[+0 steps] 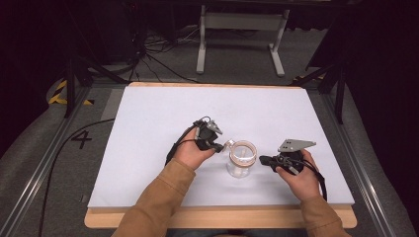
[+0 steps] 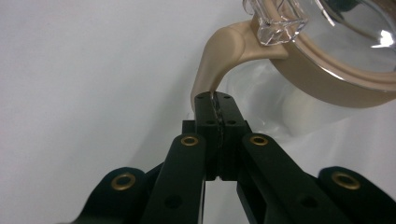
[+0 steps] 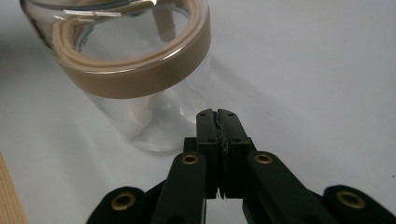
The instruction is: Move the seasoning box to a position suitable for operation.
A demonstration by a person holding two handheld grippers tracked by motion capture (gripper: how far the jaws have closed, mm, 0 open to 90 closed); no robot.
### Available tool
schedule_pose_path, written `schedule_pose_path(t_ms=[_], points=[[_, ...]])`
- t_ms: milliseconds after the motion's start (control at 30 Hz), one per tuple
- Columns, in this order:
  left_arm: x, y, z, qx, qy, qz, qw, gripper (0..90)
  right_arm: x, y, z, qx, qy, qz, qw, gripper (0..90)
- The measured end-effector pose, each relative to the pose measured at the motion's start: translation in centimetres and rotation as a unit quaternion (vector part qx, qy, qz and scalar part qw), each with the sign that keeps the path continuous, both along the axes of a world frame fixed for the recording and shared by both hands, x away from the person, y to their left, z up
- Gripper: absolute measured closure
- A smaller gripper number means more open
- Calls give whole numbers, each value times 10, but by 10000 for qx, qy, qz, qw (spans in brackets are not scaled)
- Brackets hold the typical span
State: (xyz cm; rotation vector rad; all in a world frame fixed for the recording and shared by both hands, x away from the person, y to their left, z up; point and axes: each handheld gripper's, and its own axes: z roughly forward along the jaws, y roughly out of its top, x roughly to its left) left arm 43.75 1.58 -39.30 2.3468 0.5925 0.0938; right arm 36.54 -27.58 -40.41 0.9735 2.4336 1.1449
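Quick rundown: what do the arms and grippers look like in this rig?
Both forearms wear tan-brown sleeves. The left gripper and right gripper are black, each topped by a grey three-cornered plate and trailing a black cable. Up close, the linkage arms carry brass-coloured rivets, and the jaw faces look ridged.

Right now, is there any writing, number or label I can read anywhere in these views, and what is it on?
"4" — a dark number marked on the grey floor left of the table.
The glass jar and its tan lid ring carry no readable text or label.
Neither the left gripper nor the right gripper shows any writing.
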Motion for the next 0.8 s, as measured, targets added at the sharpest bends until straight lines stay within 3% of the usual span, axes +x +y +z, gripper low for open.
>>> schedule_pose_path(t_ms=[400,633,800], points=[[10,-8,-6,-164,-210,34,9996,900,-7,-7,-1,3,-29,-134,9999,893],[11,-9,-12,-376,-142,134,9991,900,-7,-5,-3,-29,-38,-127,9999,894],[9,-3,-8,-253,-142,117,9995,899,-6,-4,-3,-43,-20,-103,9999,895]])
